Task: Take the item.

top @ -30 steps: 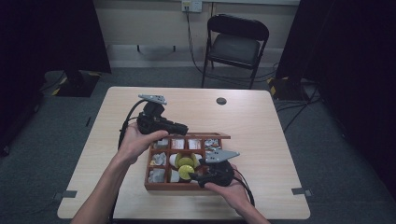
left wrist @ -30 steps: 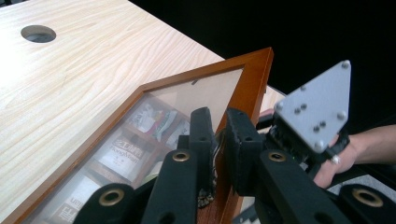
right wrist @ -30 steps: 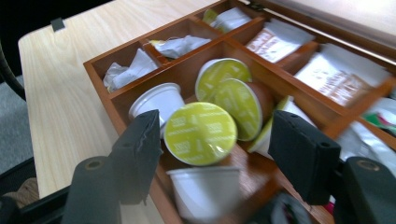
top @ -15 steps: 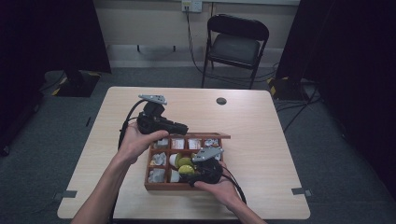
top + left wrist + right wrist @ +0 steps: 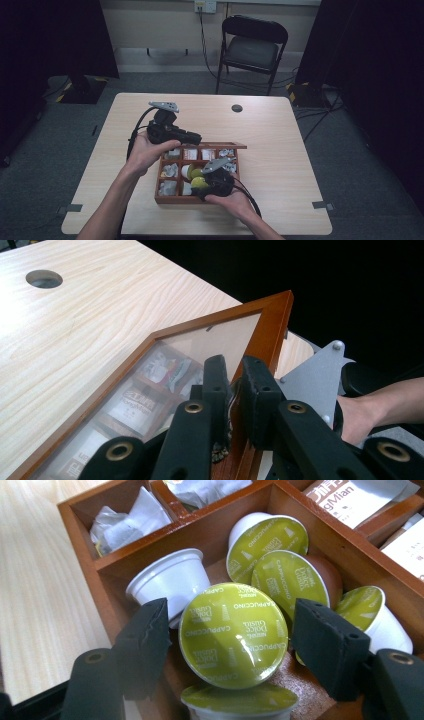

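Left gripper pinches the box lid open. Right gripper, jaws just widening, straddles a capsule; close squarely on its sides.

Wooden compartment box is sitting on the table, its glass-paned lid standing raised. Green-foiled Cappuccino capsule is lying tilted atop other capsules in a compartment, foil facing up.

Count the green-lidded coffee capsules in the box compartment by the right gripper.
5 green-lidded capsules: the front one, one at the bottom edge, two behind, one right. Others may be hidden.
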The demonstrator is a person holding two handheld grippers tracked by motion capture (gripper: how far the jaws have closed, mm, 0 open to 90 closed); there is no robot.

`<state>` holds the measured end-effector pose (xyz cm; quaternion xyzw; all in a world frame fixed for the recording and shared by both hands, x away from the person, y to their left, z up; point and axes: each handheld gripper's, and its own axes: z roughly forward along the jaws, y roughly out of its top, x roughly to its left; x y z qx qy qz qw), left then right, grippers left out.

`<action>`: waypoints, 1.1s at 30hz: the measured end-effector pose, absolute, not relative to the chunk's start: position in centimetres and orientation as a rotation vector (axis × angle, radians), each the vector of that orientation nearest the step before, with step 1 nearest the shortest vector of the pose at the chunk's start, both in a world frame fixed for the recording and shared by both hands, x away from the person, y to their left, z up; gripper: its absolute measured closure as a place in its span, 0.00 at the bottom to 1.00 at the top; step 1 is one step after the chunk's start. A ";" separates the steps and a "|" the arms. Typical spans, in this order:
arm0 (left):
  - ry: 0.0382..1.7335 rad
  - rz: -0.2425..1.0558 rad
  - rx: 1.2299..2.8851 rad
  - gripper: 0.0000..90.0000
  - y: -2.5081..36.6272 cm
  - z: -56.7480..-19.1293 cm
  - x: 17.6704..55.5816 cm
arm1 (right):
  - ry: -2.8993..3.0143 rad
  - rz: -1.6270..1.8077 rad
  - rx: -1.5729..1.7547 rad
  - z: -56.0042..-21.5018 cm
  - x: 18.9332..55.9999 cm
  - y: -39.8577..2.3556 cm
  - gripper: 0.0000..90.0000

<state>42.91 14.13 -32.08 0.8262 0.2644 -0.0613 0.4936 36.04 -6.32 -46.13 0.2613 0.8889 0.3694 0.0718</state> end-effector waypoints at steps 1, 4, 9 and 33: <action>0.641 -0.150 2.004 0.91 14.2 -32.1 42.9 | 2.675 1.102 0.790 -46.1 36.0 -6.3 0.35; 0.641 -0.150 2.004 0.91 14.1 -32.1 42.9 | 2.676 1.078 0.798 -46.2 36.1 -6.2 0.35; 0.633 -0.153 2.007 0.91 14.1 -32.1 42.9 | 2.694 1.040 0.801 -46.4 36.1 -5.9 0.38; 0.636 -0.150 2.000 0.91 14.2 -32.2 42.8 | 2.679 1.078 0.814 -46.3 35.9 -6.2 0.42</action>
